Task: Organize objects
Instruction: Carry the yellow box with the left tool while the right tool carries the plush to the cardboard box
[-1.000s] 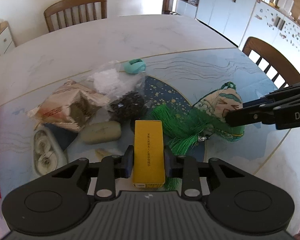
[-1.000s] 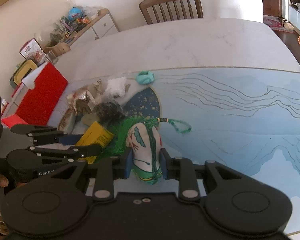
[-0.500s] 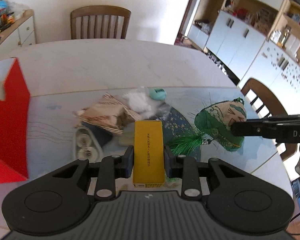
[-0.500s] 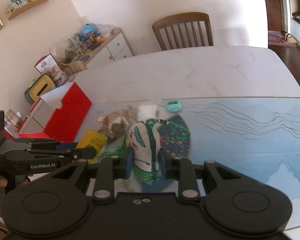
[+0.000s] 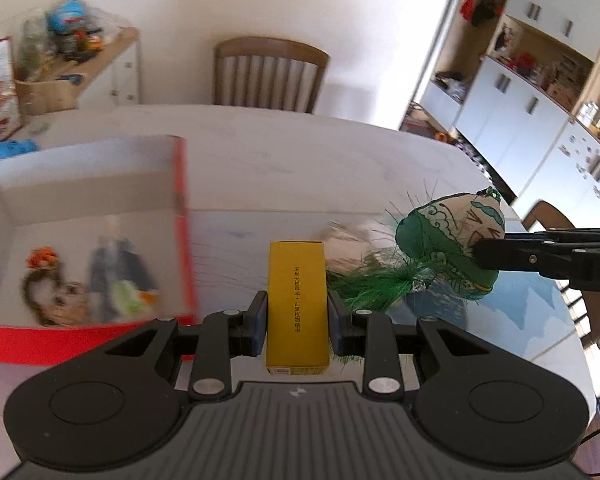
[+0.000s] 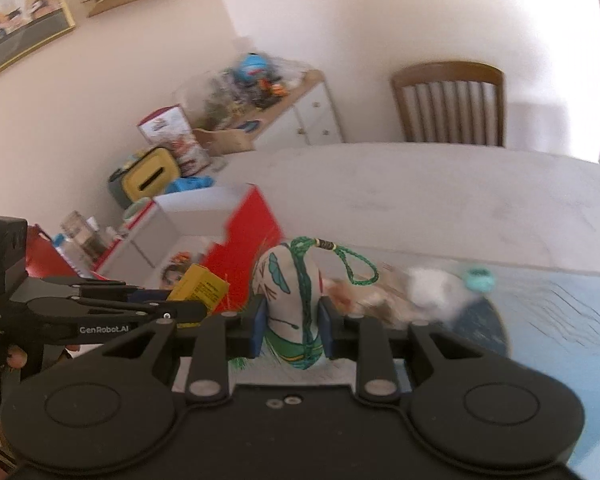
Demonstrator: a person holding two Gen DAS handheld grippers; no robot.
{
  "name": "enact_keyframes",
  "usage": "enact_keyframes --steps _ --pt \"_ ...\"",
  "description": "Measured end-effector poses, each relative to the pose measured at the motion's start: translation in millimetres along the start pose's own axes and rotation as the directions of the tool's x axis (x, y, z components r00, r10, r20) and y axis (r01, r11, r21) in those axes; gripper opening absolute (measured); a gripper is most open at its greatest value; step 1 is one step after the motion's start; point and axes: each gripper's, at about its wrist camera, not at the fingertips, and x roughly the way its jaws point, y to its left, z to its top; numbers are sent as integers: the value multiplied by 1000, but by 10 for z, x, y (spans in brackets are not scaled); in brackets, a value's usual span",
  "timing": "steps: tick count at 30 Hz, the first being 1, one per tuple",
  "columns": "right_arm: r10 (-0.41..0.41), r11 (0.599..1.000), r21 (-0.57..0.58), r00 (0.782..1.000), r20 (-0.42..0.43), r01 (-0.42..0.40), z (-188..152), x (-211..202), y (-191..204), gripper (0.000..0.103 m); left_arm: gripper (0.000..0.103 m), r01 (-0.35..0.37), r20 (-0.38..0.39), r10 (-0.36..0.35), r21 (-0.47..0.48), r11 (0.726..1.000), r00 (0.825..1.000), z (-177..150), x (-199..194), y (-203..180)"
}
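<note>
Left gripper (image 5: 297, 316) clamps yellow box (image 5: 296, 300); right gripper (image 6: 291, 330) clamps sachet (image 6: 290, 304).

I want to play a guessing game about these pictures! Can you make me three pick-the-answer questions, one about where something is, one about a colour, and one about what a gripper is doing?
1. Where is the red box from the yellow carton in the left wrist view?
A. to its left
B. to its right
C. under it

2. What colour is the tassel on the embroidered pouch?
A. purple
B. green
C. orange

3. What is the right gripper doing?
A. standing open, holding nothing
B. gripping a spoon
C. clamping the pouch

Answers: 1 A, the box fills the left side. 2 B, green threads fan out. 3 C, both pads press the pouch.
</note>
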Motion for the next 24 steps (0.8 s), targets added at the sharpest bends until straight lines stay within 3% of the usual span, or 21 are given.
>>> enact_keyframes --steps 12,24 --pt "70 989 -129 998 -6 -70 509 693 974 26 29 -100 46 101 -36 994 994 242 -302 908" --pt "-7 954 -300 999 -38 -5 728 1464 1702 26 29 -195 38 195 -10 981 980 384 -206 1581"
